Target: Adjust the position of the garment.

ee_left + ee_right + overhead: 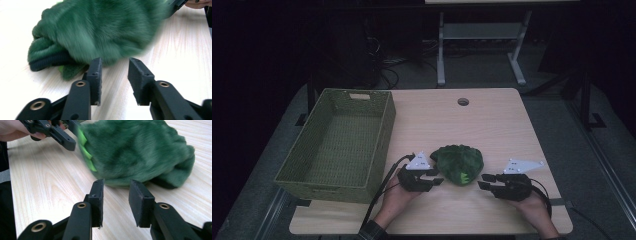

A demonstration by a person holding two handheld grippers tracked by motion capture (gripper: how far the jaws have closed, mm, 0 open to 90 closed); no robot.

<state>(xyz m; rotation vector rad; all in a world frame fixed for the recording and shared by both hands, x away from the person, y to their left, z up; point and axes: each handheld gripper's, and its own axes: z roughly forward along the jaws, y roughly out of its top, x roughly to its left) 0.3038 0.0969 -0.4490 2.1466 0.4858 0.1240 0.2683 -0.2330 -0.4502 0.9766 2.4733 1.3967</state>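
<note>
A green furry plush (pixel 458 163) lies on the wooden table (pixel 492 125), near its front edge. My left gripper (pixel 438 179) rests just left of it, jaws open with bare table between them; in the left gripper view the plush (pixel 100 30) sits right beyond the pads (pixel 96 75). My right gripper (pixel 483 182) is just right of the plush, also open and holding nothing. In the right gripper view the plush (pixel 140 152) lies ahead of my right gripper (pixel 115 200), and the left gripper (pixel 57 133) shows at the top left.
An empty green woven basket (pixel 341 145) stands on the table's left side, close to my left hand. A round cable hole (pixel 463 102) sits near the far edge. Beyond the table are a white table frame (pixel 482 40) and cables on the floor.
</note>
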